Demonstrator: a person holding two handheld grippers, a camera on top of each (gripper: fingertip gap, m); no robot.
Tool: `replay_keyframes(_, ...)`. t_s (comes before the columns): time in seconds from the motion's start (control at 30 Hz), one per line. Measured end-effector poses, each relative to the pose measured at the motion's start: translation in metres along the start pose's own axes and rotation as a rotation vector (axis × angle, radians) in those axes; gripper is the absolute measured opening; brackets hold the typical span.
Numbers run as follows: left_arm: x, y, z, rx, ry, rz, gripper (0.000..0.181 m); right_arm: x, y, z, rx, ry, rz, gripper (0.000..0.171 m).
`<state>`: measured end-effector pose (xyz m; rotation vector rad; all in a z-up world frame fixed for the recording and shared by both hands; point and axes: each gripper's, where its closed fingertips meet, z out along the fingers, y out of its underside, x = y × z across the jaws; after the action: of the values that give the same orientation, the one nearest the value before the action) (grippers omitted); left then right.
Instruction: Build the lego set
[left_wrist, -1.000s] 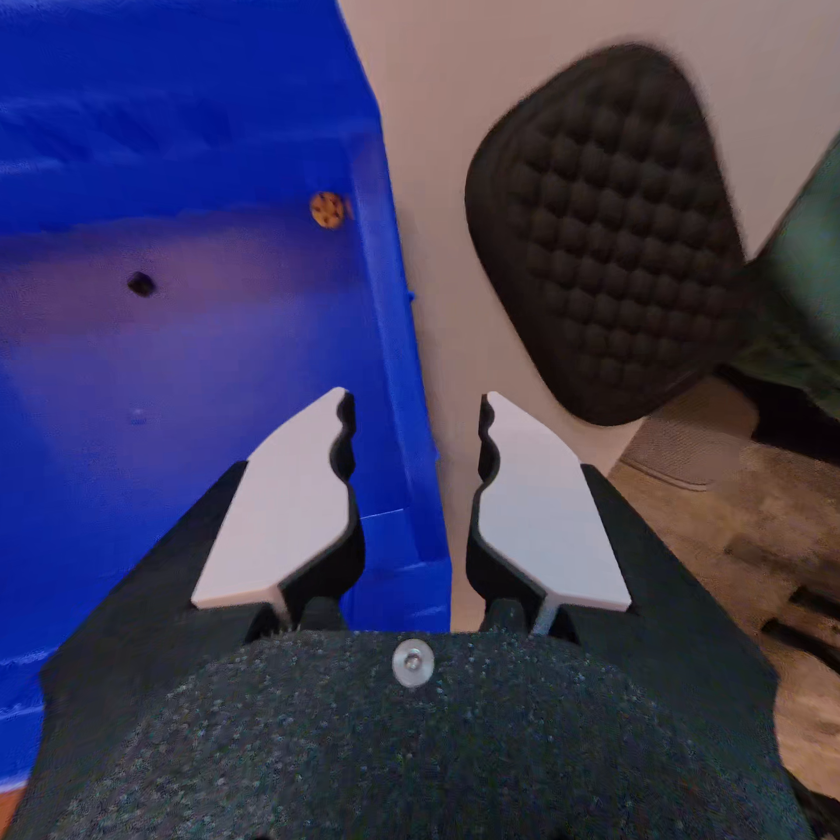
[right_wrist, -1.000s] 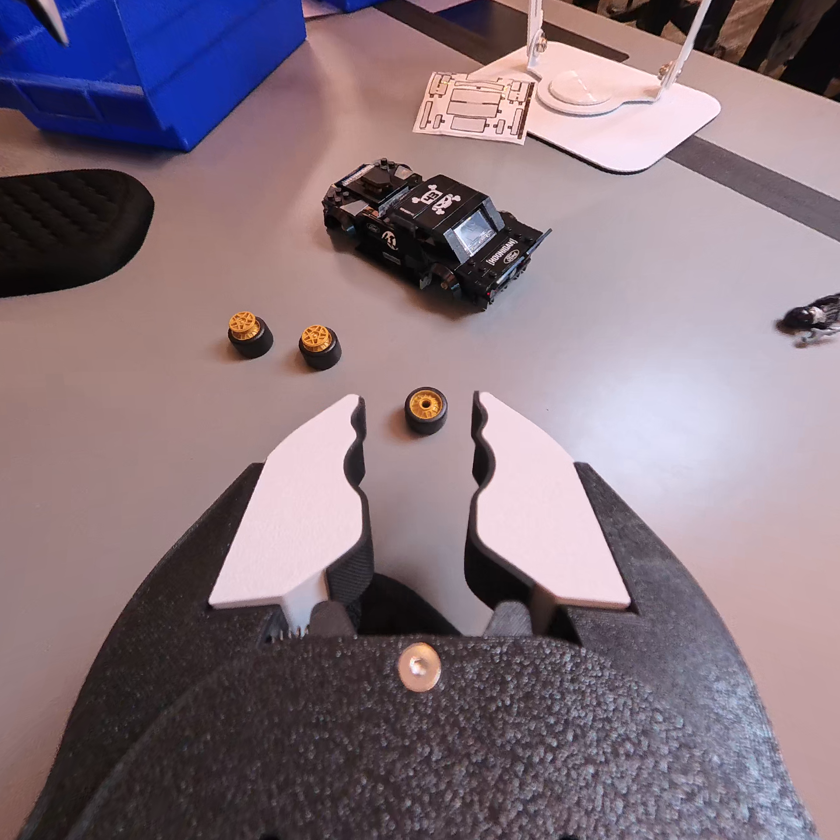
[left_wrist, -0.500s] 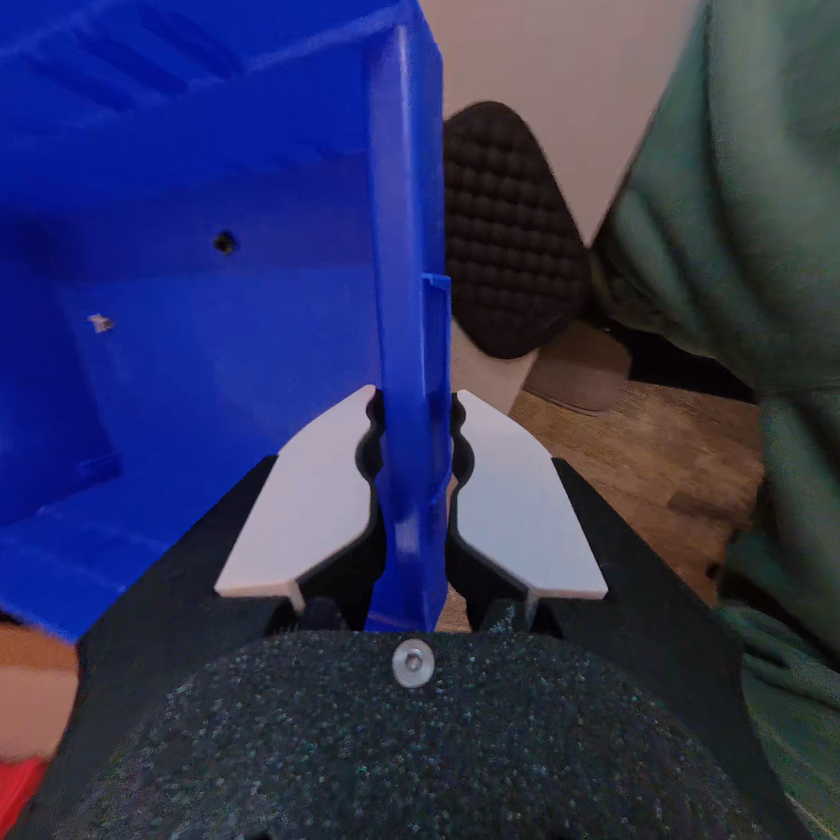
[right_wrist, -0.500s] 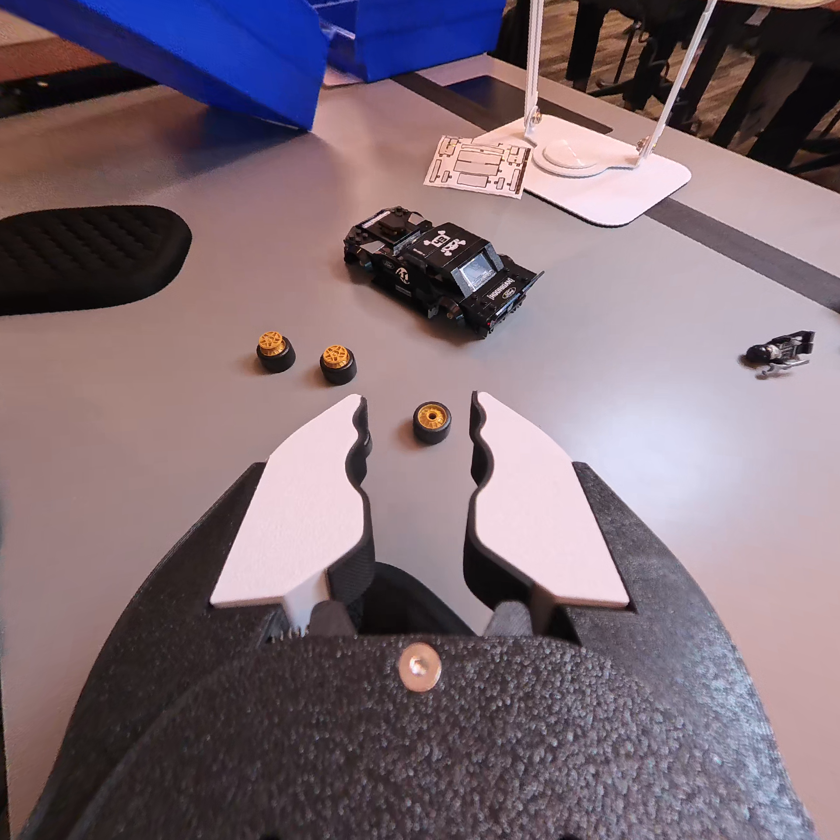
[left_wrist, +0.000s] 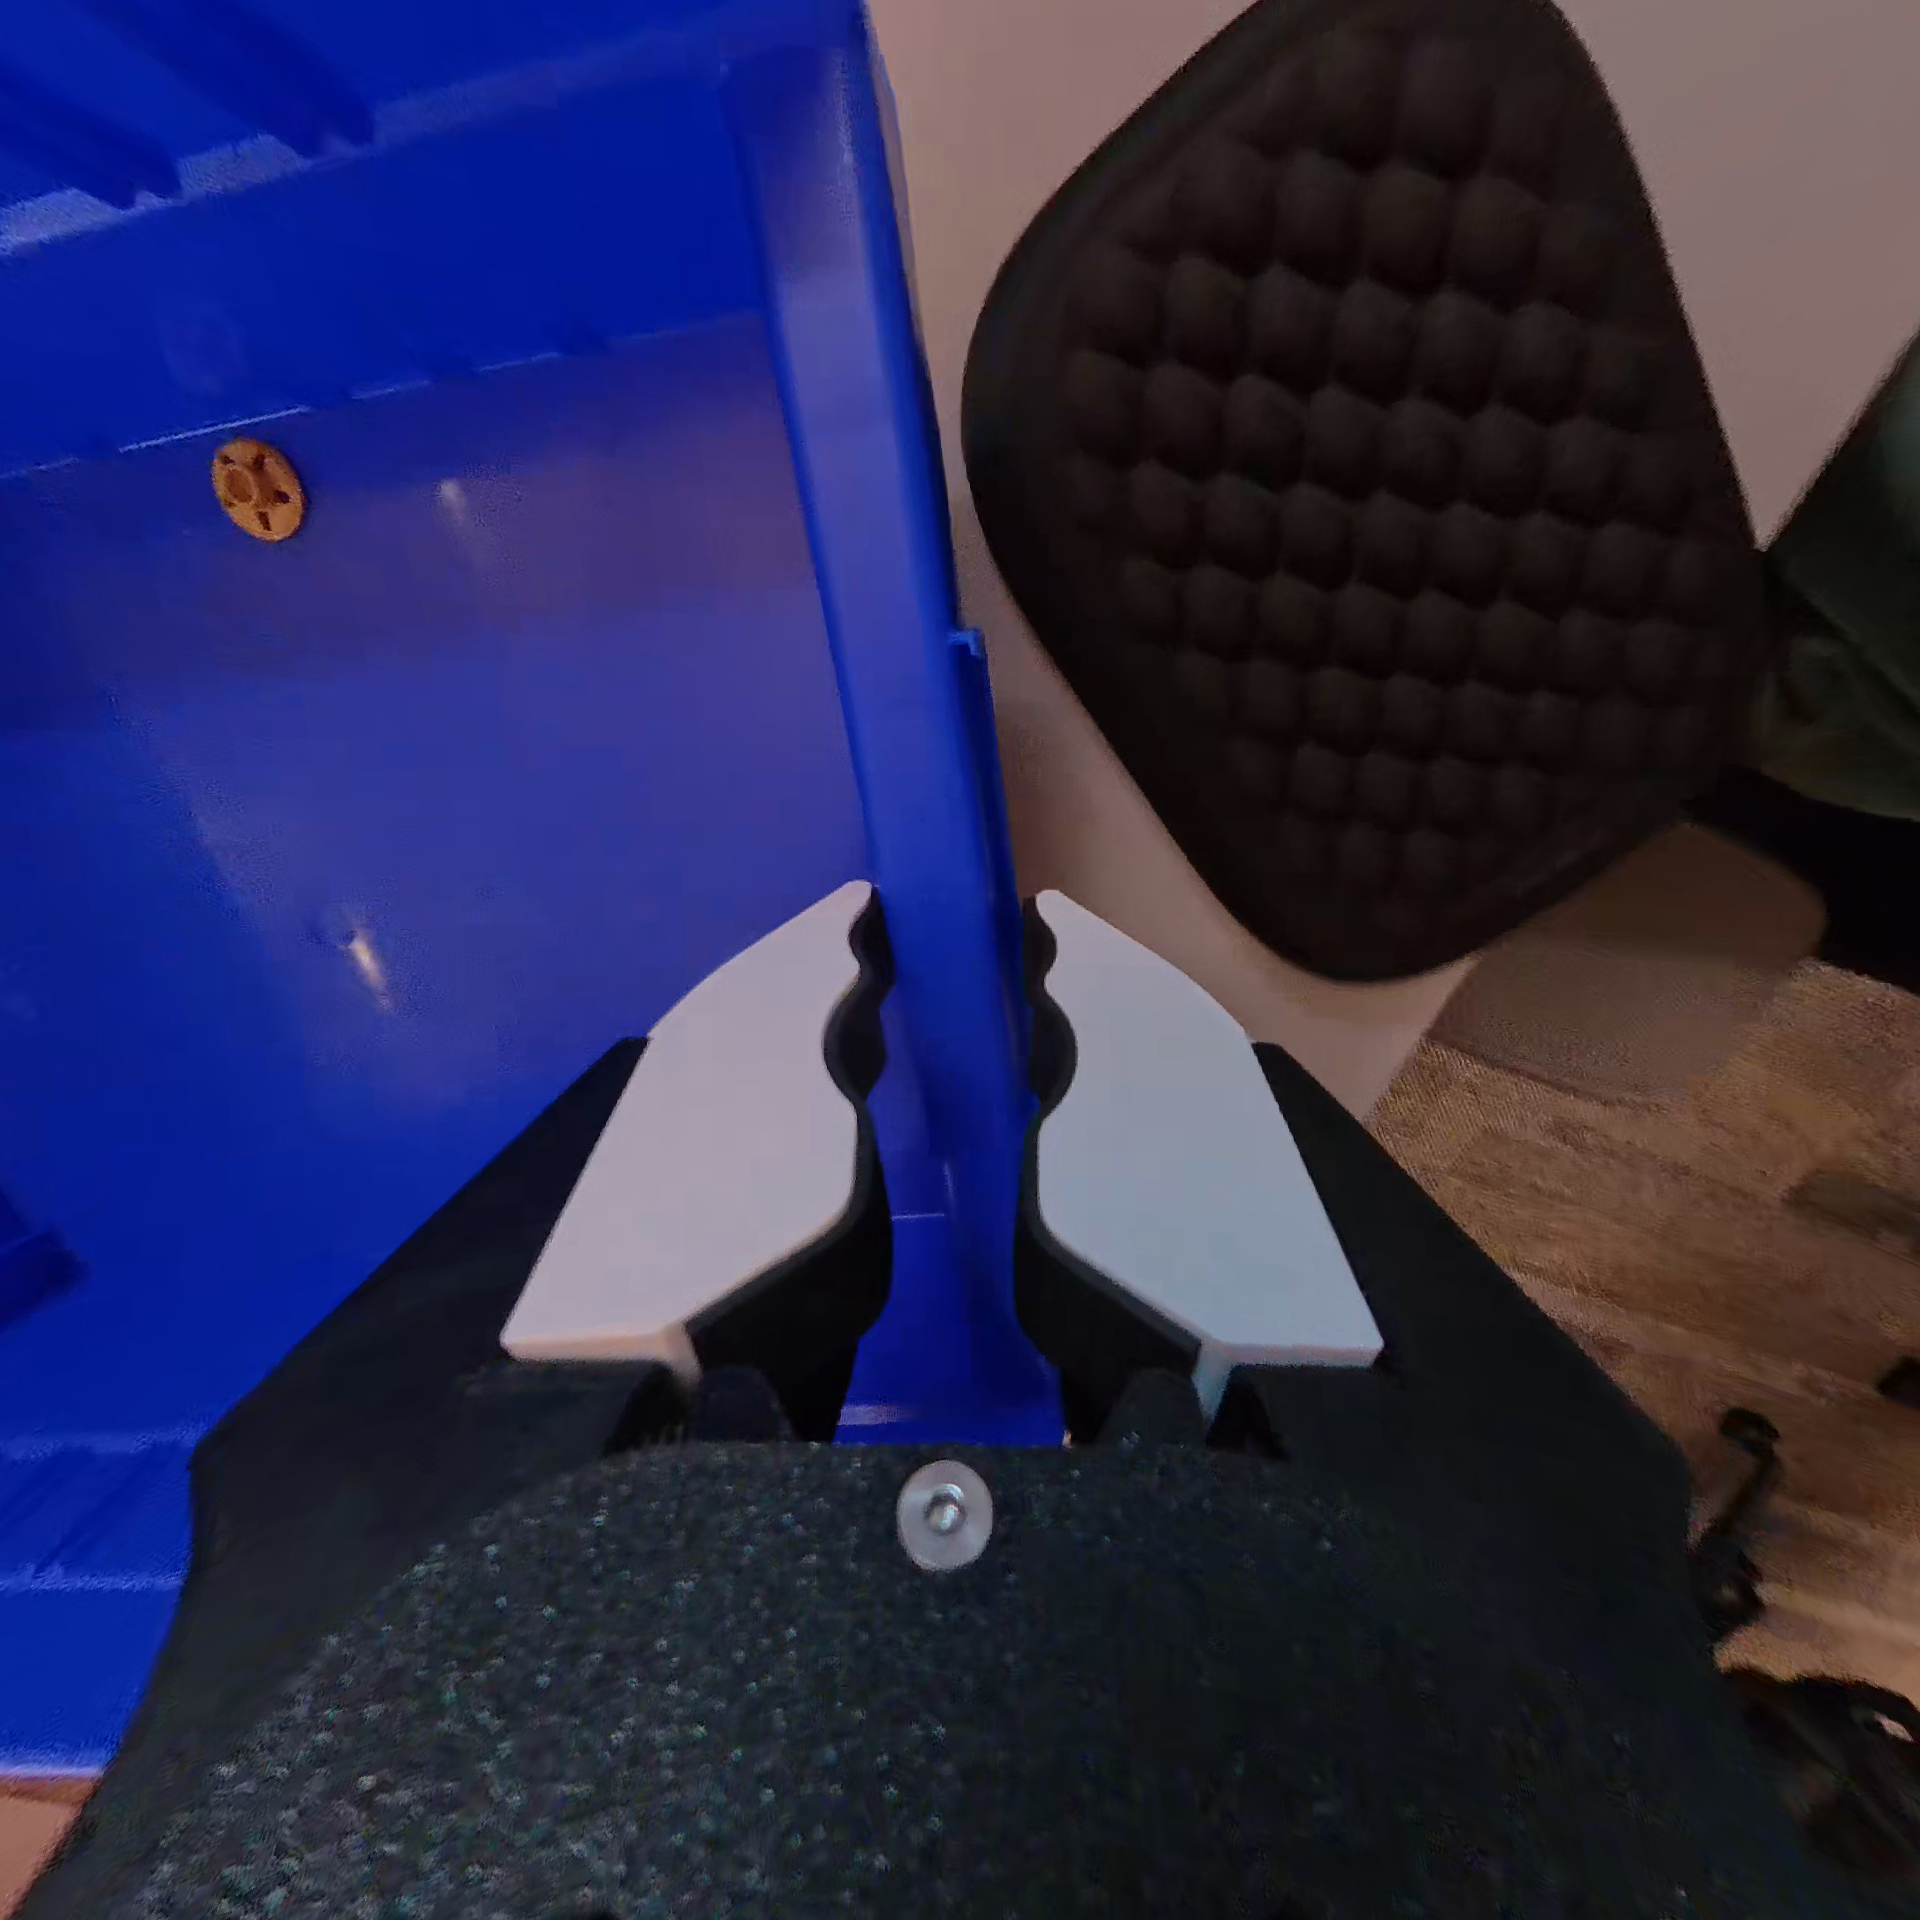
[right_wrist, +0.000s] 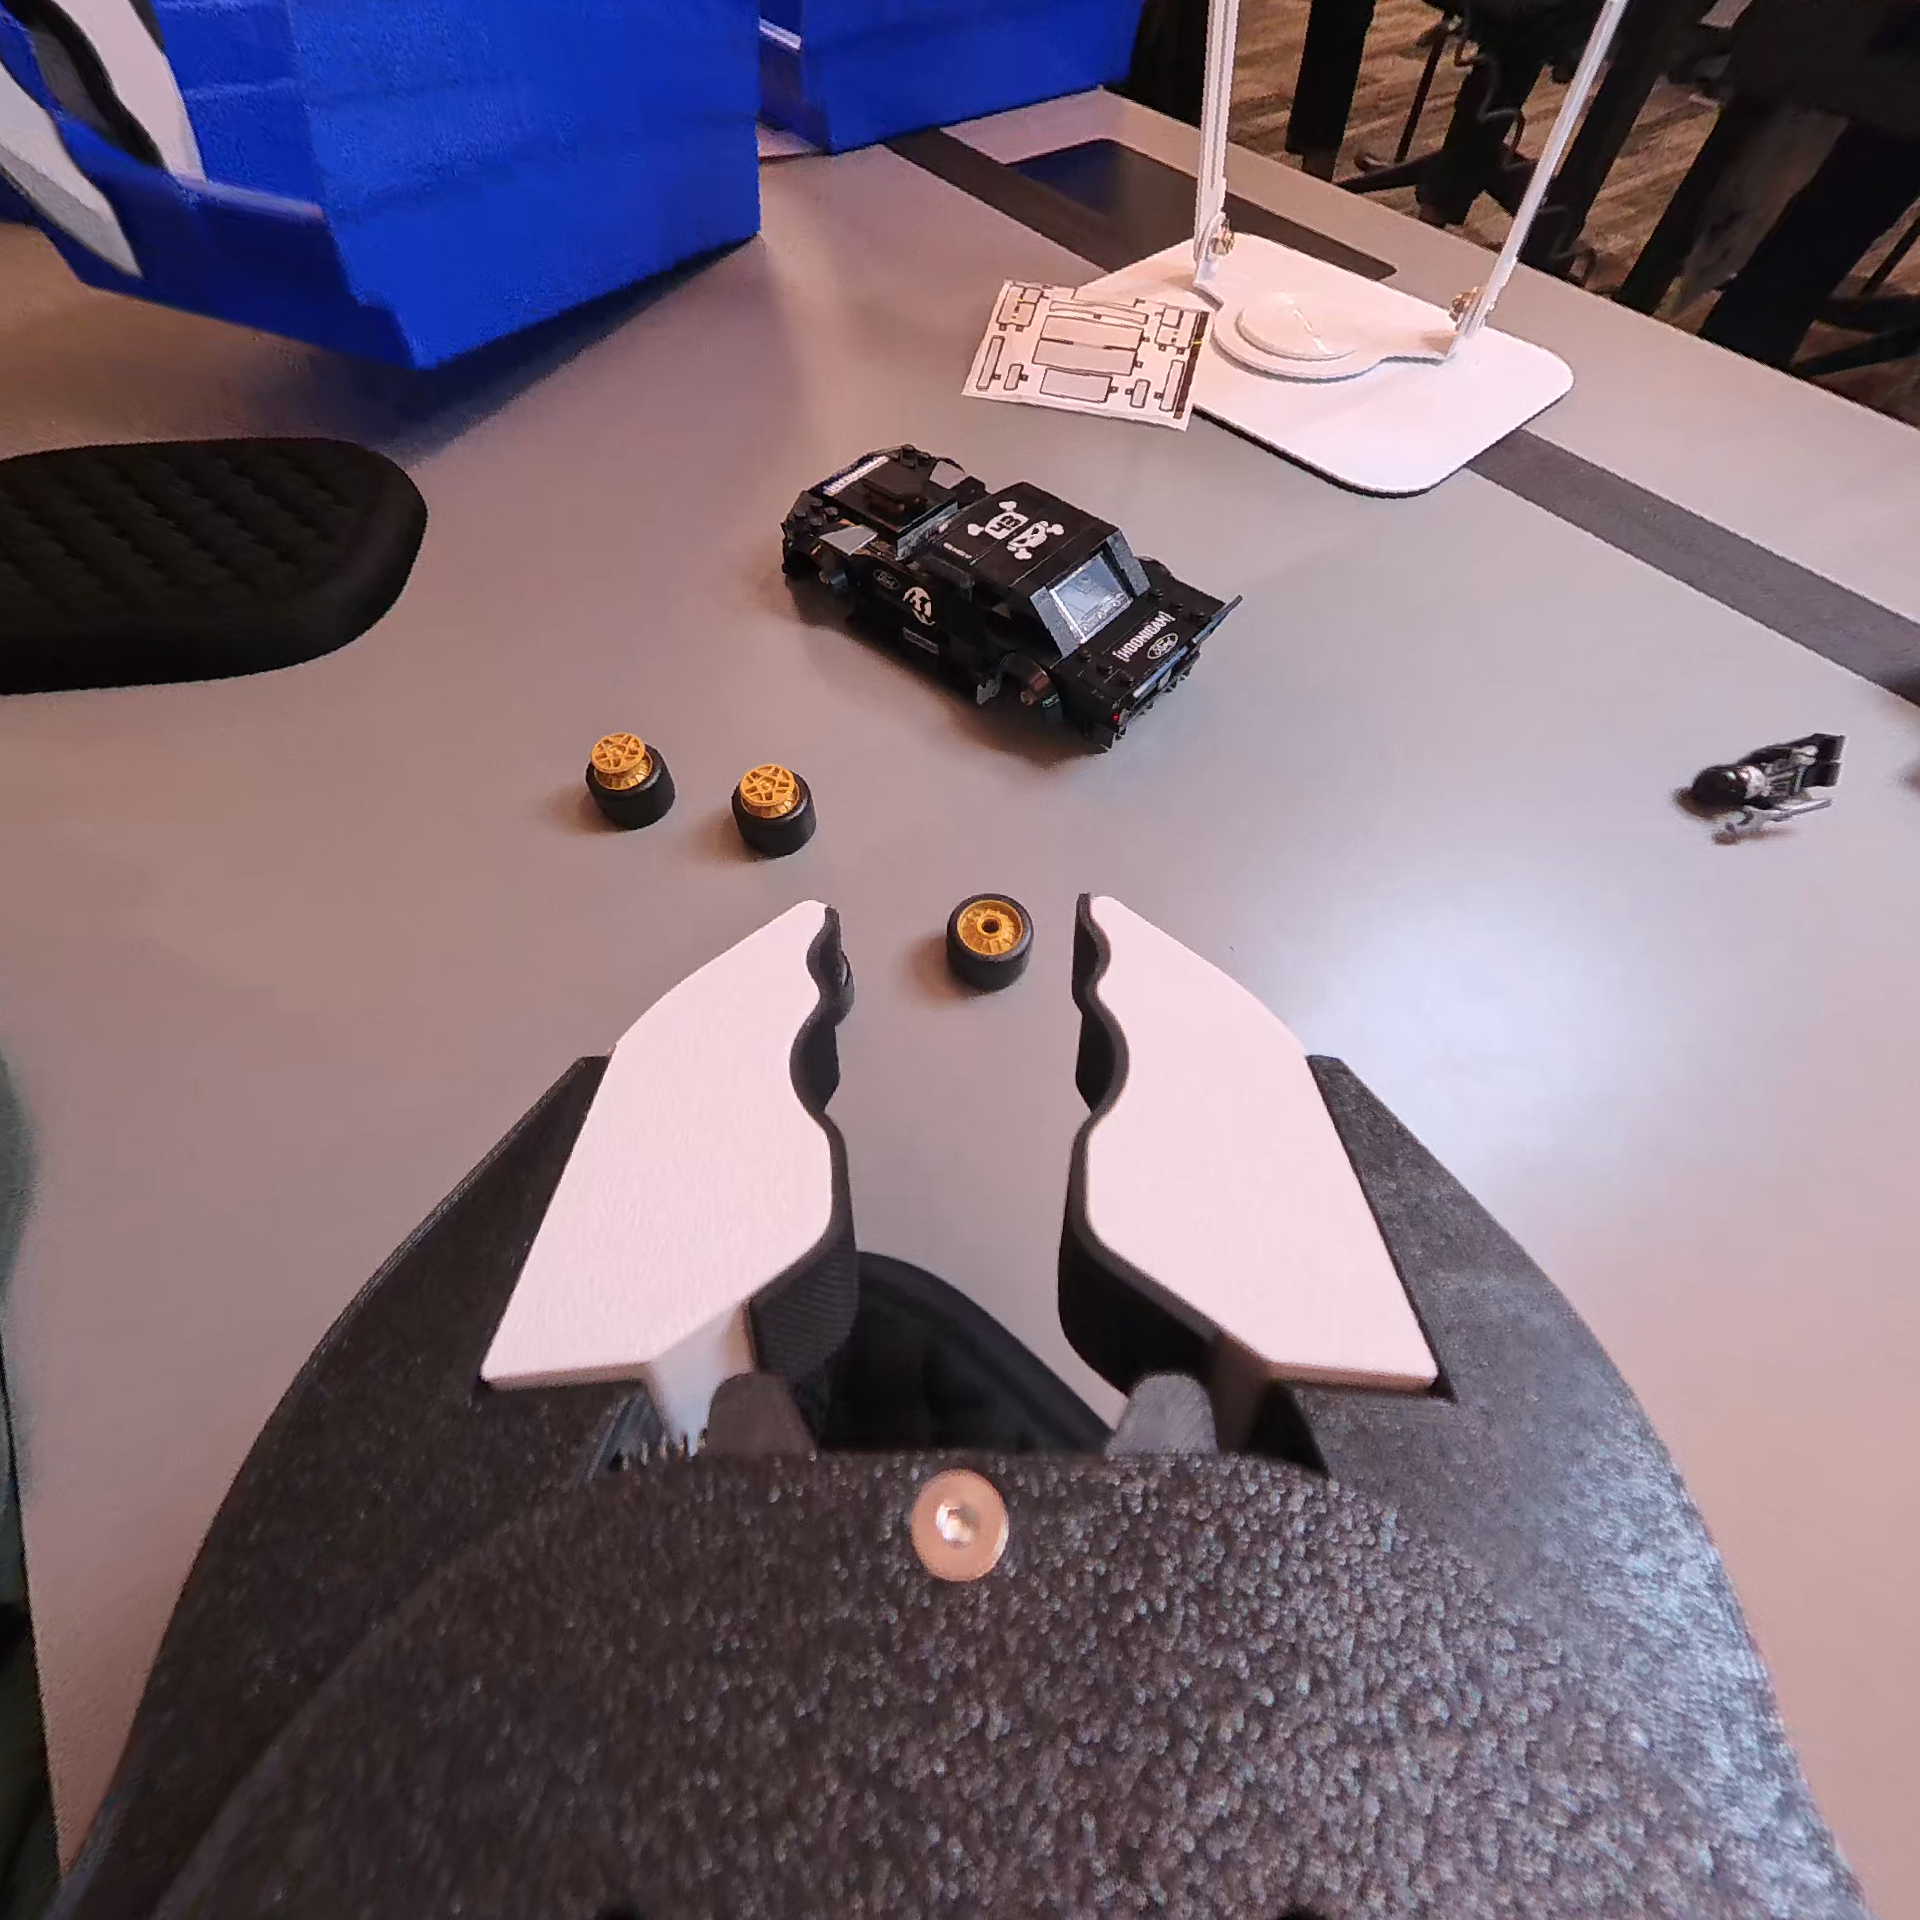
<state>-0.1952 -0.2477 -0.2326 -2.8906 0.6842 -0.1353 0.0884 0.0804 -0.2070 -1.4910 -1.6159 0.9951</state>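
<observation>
While three wheels (right_wrist: 989, 940) lie loose, one car (right_wrist: 1003, 595) stands.

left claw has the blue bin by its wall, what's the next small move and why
Probably tip the blue bin a little more so the gold wheel hub slides out onto the table. The left claw grips the bin's side wall, and the hub is the only piece showing inside.

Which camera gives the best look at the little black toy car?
The right wrist view: the black car sits whole and unobstructed on the grey table, beyond three loose gold-hubbed wheels. The left wrist view shows none of it, only the blue bin whose wall the left claw grips.
</observation>
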Motion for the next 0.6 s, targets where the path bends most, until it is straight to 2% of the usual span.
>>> replay_keyframes(0.17,-0.003,-0.002,0.034,-0.037,-0.027,-0.015,0.023,-0.006,-0.004,0.009,-0.014,-0.022,-0.026,0.043)
replay_keyframes(0.23,-0.003,-0.002,0.035,-0.031,0.005,-0.017,0.024,-0.008,-0.006,0.009,-0.016,-0.024,-0.035,0.043)
replay_keyframes(0.27,-0.003,-0.005,0.033,-0.01,0.024,-0.014,0.024,-0.008,-0.006,0.009,-0.015,-0.024,-0.035,0.043)
replay_keyframes(0.33,-0.007,-0.026,0.021,0.136,0.075,-0.037,0.024,-0.009,-0.007,0.008,-0.009,-0.021,-0.031,0.043)
replay_keyframes(0.37,-0.015,-0.039,0.013,0.223,0.09,-0.076,0.03,-0.009,-0.007,0.007,-0.005,-0.02,-0.027,0.043)
replay_keyframes(0.43,-0.044,-0.058,0.002,0.355,0.058,-0.169,0.027,-0.01,-0.006,0.007,0.0,-0.02,-0.022,0.043)
replay_keyframes(0.5,-0.076,-0.062,0.009,0.363,-0.016,-0.227,0.028,-0.011,-0.006,0.008,0.001,-0.02,-0.022,0.043)
replay_keyframes(0.6,-0.112,-0.062,0.03,0.292,-0.107,-0.242,0.03,-0.012,-0.004,0.006,-0.001,-0.016,-0.021,0.043)
